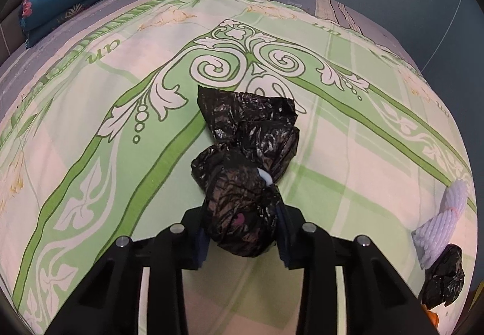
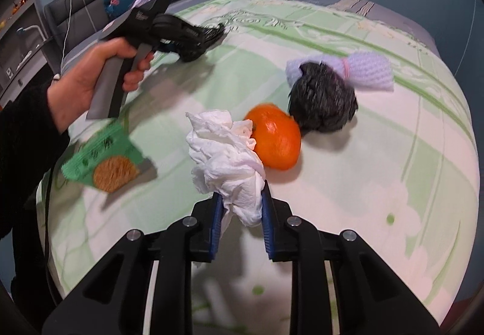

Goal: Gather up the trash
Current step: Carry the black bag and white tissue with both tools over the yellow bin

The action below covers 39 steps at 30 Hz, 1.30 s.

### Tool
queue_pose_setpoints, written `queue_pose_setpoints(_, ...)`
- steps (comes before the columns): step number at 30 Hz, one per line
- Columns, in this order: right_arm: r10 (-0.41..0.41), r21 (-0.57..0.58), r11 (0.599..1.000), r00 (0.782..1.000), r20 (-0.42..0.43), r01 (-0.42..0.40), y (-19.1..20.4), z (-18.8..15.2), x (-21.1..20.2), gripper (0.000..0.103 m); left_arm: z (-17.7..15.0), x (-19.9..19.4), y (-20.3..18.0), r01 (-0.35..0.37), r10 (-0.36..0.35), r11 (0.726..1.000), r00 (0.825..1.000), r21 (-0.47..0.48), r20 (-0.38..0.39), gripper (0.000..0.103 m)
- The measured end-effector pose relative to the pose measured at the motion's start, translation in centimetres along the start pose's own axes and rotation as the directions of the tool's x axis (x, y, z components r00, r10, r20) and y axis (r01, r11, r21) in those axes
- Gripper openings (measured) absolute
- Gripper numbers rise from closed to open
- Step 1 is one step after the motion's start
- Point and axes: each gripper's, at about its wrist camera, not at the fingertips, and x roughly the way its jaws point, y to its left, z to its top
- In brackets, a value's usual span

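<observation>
Trash is being gathered off the bedspread (image 2: pixel 378 183): the left gripper (image 1: pixel 243 239) is clenching a black plastic bag (image 1: pixel 245 153), the right gripper (image 2: pixel 239 221) a crumpled tissue (image 2: pixel 225 159) beside the orange (image 2: pixel 276 140). Both grips should stay firm while lifting clear.

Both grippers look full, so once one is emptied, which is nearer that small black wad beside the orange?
Right, probably. The wad lies just past the orange, ahead of the right gripper holding tissue. The left gripper sees it only at its view's edge.

Both wrist cameras look steeply down, close over the same green bedspread (image 1: pixel 348 153).
</observation>
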Motion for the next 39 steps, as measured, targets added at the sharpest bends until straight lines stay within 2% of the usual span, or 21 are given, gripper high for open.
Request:
queue_pose_setpoints(6,-0.041,0.01,0.999,0.998,0.044,0.041,-1.1,2.2,0.2,0.021,0.6,-1.6,1.2,0.01,-0.009,1.0,0.999,-0.025,0.038,0.033)
queue_pose_setpoints(10,-0.098,0.038,0.995,0.993,0.071,0.095,-2.8,3.4,0.0,0.021,0.9,-3.3,1.9,0.03,-0.028,0.999,0.998,-0.031,0.062,0.033)
queue_pose_setpoints(18,-0.197,0.145,0.973,0.976,0.096,0.182,-7.0,3.0,-2.4,0.021,0.5,-7.8,1.5,0.069,-0.068,0.998,0.991,-0.006,0.116,0.033)
queue_pose_setpoints(25,-0.28,0.215,0.946,0.946,0.164,0.243,-9.5,1.4,-8.2,0.021,-0.2,-12.6,0.5,0.1,-0.103,0.995,0.978,0.025,0.181,0.033)
queue_pose_setpoints(32,-0.328,0.239,0.934,0.906,0.269,0.267,-9.1,1.0,-14.8,0.021,-1.0,-17.9,-1.9,0.135,-0.148,0.988,0.959,0.069,0.24,0.033)
queue_pose_setpoints(39,-0.353,0.246,0.929,0.857,0.375,0.275,-8.0,-0.6,-21.9,0.021,-3.0,-23.6,-5.9,0.163,-0.203,0.975,0.932,0.153,0.301,0.033)
